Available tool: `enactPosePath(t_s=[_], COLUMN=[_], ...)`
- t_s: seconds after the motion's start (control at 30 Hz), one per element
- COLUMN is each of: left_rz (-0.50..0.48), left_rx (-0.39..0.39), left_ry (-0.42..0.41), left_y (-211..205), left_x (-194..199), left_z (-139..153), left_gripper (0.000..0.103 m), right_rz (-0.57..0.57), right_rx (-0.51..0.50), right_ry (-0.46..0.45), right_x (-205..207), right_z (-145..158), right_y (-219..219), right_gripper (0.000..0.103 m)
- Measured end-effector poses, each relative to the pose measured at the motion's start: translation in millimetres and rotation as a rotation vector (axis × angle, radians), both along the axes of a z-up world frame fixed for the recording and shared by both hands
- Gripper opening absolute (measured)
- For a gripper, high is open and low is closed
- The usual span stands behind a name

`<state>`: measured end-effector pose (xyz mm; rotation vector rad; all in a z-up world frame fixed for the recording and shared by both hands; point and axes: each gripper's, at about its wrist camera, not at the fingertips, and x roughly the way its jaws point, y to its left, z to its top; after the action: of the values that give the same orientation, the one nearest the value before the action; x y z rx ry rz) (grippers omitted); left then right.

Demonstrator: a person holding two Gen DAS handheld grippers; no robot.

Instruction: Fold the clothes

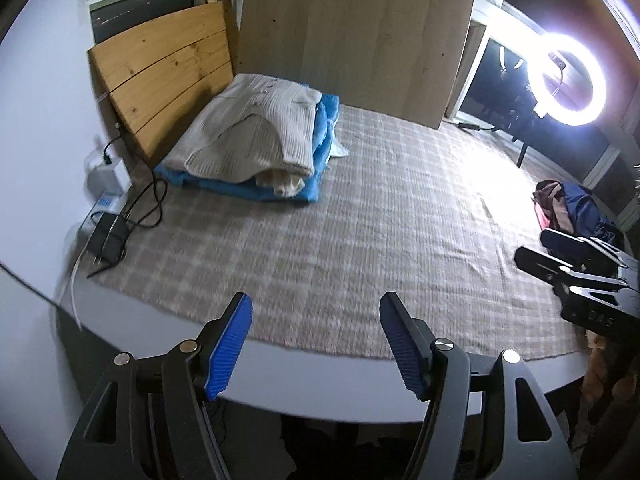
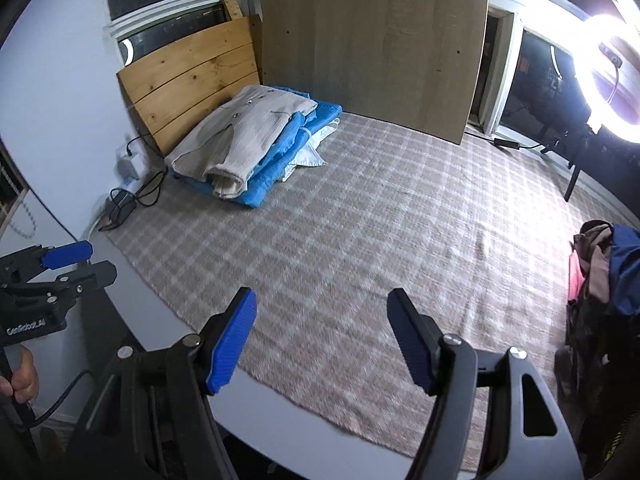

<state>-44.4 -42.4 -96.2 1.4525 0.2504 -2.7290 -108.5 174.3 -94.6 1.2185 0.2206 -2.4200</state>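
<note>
- Both tongs are empty: the left tongs [image 1: 316, 344] and the right tongs [image 2: 322, 338] have their blue pads spread apart, with nothing between them, above the near edge of the bench [image 1: 280, 376].
- A stack of folded clothes [image 1: 256, 140], a cream knit over blue pieces, sits at the far left corner of the checked cloth [image 2: 360, 240], against the wooden boards [image 1: 168, 80].
- The unfolded pile [image 2: 608, 264], brown, navy and pink, lies heaped at the right edge, with no clear long axis.
- That pile lies right of both tongs and nearer the right ones, which probably reach it first.
- The middle of the cloth is free, apparently the place for spreading the next garment.
</note>
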Motion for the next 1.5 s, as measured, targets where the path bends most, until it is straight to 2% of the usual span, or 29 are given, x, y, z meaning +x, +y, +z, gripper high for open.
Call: enactPosePath(t_s=[0.1, 0.2, 0.33, 0.63, 1.5], left_rz=[0.025, 0.037, 0.051, 0.072, 0.026], left_rx=[0.040, 0.045, 0.053, 0.039, 0.050], left_ry=[0.009, 0.011, 0.019, 0.019, 0.020], left_y=[3, 5, 5, 2, 7], left_x=[9, 16, 23, 31, 28], left_z=[0, 1, 5, 9, 11], left_gripper=[0.064, 0.065, 0.074, 0.074, 0.074], right_rz=[0.009, 0.016, 0.020, 0.022, 0.023], right_rx=[0.021, 0.025, 0.023, 0.024, 0.046], right_ry=[0.022, 0.032, 0.037, 0.030, 0.017], right_x=[11, 18, 23, 27, 26], right_z=[3, 6, 7, 4, -4], right_y=[6, 11, 15, 17, 14], right_gripper=[0.067, 0.067, 0.067, 0.067, 0.067])
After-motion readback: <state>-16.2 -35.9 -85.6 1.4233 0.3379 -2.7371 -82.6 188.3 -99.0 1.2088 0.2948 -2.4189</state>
